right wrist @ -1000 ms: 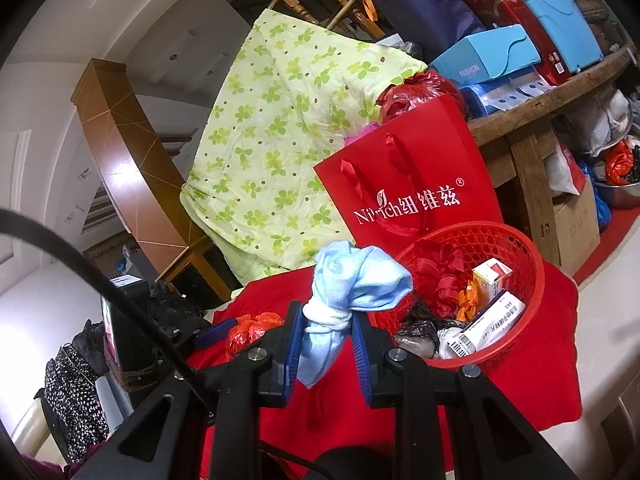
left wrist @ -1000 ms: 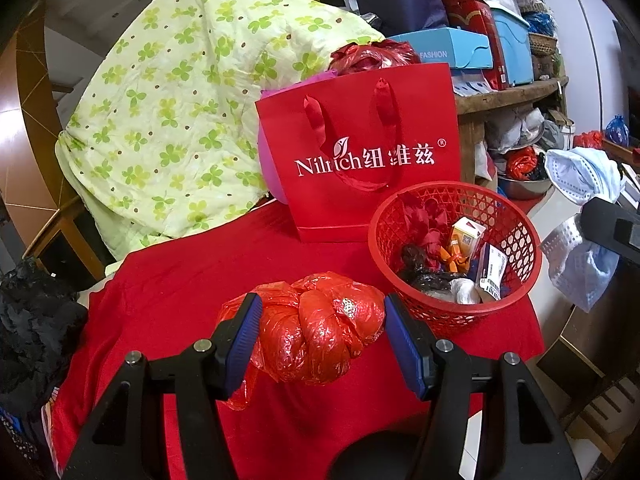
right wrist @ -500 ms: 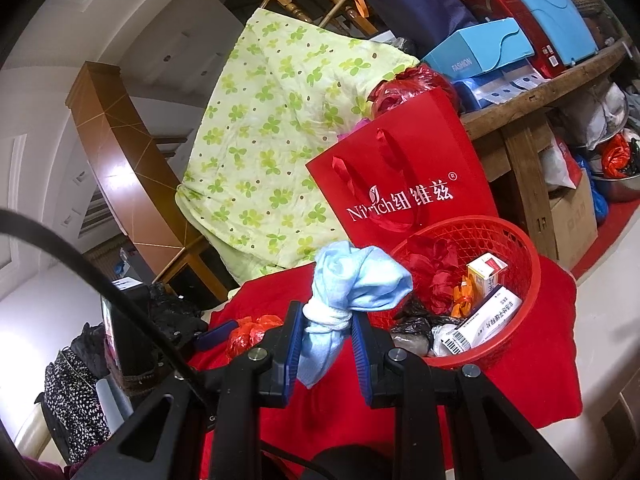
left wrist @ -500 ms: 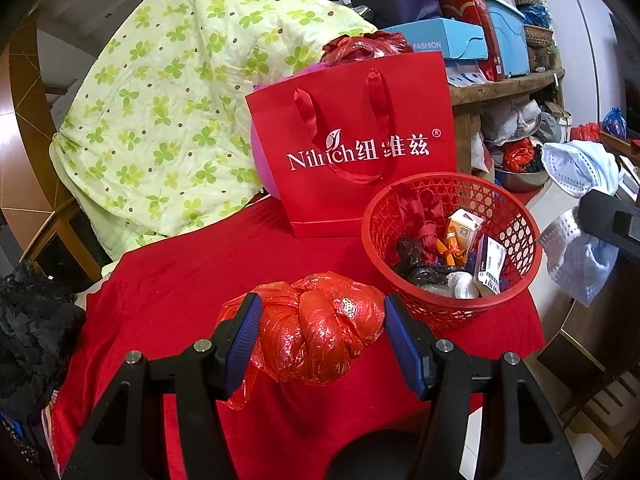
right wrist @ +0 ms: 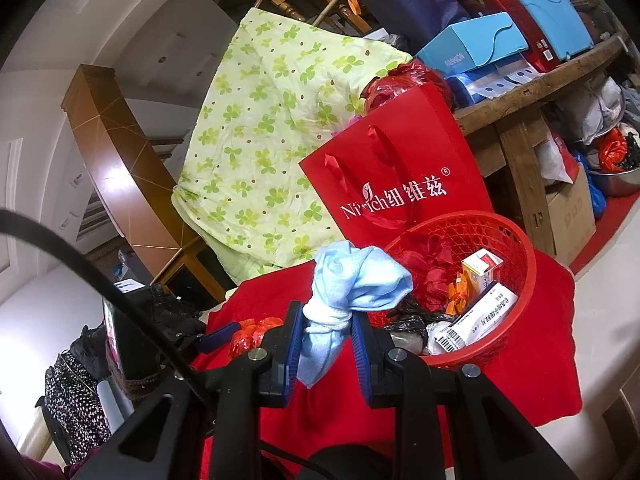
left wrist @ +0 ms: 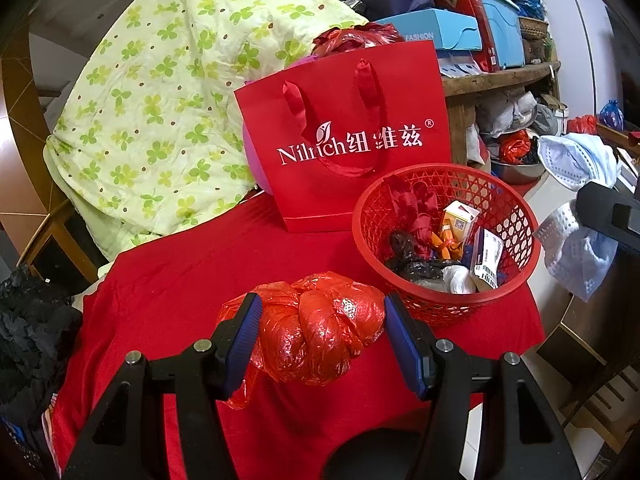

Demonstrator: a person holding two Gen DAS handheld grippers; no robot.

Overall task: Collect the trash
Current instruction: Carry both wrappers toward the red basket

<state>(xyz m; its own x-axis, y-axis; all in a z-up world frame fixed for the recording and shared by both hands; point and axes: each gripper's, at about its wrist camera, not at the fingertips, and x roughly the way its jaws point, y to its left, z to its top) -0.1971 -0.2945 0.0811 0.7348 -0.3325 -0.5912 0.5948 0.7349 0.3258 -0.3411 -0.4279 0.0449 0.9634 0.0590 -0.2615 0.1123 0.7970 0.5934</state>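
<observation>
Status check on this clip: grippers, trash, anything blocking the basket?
Left gripper shut on knotted red plastic bag. Right gripper shut on knotted blue cloth. Red basket part-filled, just ahead. Path clear.

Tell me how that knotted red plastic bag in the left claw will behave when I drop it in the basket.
The red plastic bag is crinkled thin film bulging between the left claw pads, so probably light and squashy. Its loose tail may snag. Likely lands softly in the red basket.

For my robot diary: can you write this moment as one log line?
left gripper: shut on red plastic bag | right gripper: shut on blue cloth | red basket: part-filled
</observation>
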